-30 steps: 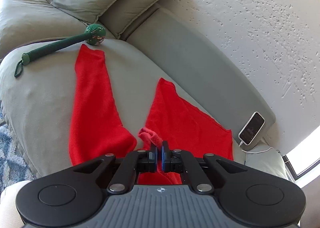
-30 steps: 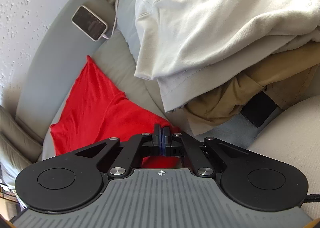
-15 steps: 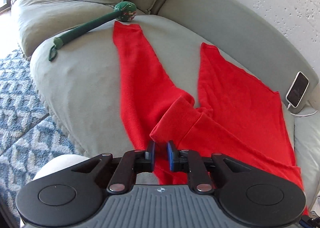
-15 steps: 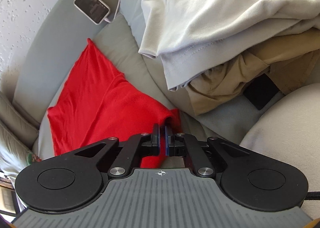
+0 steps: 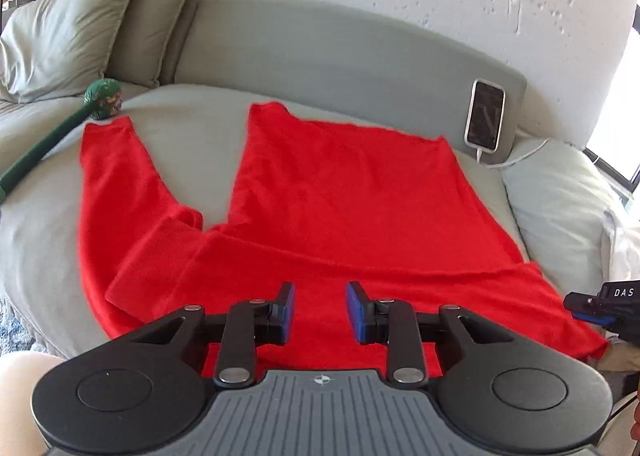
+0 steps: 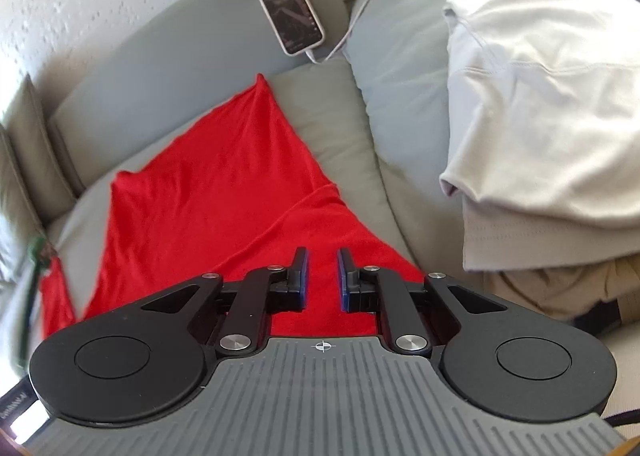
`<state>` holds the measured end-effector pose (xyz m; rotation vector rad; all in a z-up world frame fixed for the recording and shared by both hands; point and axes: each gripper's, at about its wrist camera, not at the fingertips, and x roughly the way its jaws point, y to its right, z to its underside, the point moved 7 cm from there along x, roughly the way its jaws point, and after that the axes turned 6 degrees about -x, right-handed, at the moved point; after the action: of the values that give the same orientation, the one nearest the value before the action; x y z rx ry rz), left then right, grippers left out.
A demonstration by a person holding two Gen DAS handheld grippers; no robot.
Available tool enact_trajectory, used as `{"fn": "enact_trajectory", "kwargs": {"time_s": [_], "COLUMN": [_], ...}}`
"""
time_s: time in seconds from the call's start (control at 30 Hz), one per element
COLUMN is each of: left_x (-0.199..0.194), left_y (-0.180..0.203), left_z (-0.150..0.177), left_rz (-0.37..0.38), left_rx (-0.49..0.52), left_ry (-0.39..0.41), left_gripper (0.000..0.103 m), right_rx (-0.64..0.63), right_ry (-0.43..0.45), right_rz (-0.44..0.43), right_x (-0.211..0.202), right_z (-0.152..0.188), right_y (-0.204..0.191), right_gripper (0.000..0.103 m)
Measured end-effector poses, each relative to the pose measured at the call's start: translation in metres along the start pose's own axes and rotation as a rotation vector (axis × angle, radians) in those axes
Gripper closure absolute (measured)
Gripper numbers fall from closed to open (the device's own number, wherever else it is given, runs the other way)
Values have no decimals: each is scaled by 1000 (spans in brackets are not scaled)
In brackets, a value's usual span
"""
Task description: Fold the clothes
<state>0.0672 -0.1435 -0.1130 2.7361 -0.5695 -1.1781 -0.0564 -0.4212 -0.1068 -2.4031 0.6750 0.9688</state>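
A red garment (image 5: 340,200) lies spread on a grey-green sofa seat (image 5: 44,192), its near edge folded over toward the back and one sleeve (image 5: 116,172) stretching to the left. My left gripper (image 5: 320,296) hovers over the folded near edge; its jaws are opening and nothing is pinched between the blue pads. In the right wrist view the same red garment (image 6: 208,192) runs up toward the backrest. My right gripper (image 6: 322,262) sits above its near right part, jaws opening, with cloth below them but not gripped. The right gripper's tip (image 5: 600,304) shows at the left view's right edge.
A phone (image 5: 484,114) on a white cable leans against the sofa backrest (image 5: 320,52). A green stick toy with a ball head (image 5: 102,98) lies at the left. Pillows (image 5: 68,28) stand far left. A pile of white and tan clothes (image 6: 540,128) sits at the right.
Both grippers were shut on the red garment's near edge a second ago; they have let it go and opened. The fold now lies flat, and both cameras have rolled and pulled back.
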Motion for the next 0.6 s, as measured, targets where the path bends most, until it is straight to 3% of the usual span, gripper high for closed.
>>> {"fn": "enact_trajectory", "kwargs": {"time_s": [0.07, 0.17, 0.2, 0.3, 0.37, 0.43, 0.53, 0.6], "left_x": [16, 12, 10, 9, 10, 10, 10, 10], "left_y": [-4, -7, -8, -8, -4, -1, -2, -4], "left_z": [14, 17, 16, 15, 17, 19, 18, 17], "left_rz": [-31, -19, -13, -8, -16, -22, -14, 1], "left_rx": [1, 13, 0, -26, -3, 20, 11, -1], "left_ry": [-85, -94, -99, -104, -96, -94, -102, -107], "left_gripper": [81, 81, 80, 80, 80, 80, 80, 79], "right_rx": [-57, -53, -25, 18, -20, -93, -114, -128], "right_ry": [-52, -68, -79, -9, 103, 154, 102, 54], "right_rz": [89, 224, 233, 189, 143, 83, 1, 41], "right_x": [18, 23, 20, 3, -10, -7, 23, 45], "right_z": [10, 22, 22, 12, -2, -13, -14, -6], "right_y": [9, 38, 46, 46, 28, 3, -15, -15], "right_gripper": [89, 90, 91, 90, 86, 86, 86, 90]}}
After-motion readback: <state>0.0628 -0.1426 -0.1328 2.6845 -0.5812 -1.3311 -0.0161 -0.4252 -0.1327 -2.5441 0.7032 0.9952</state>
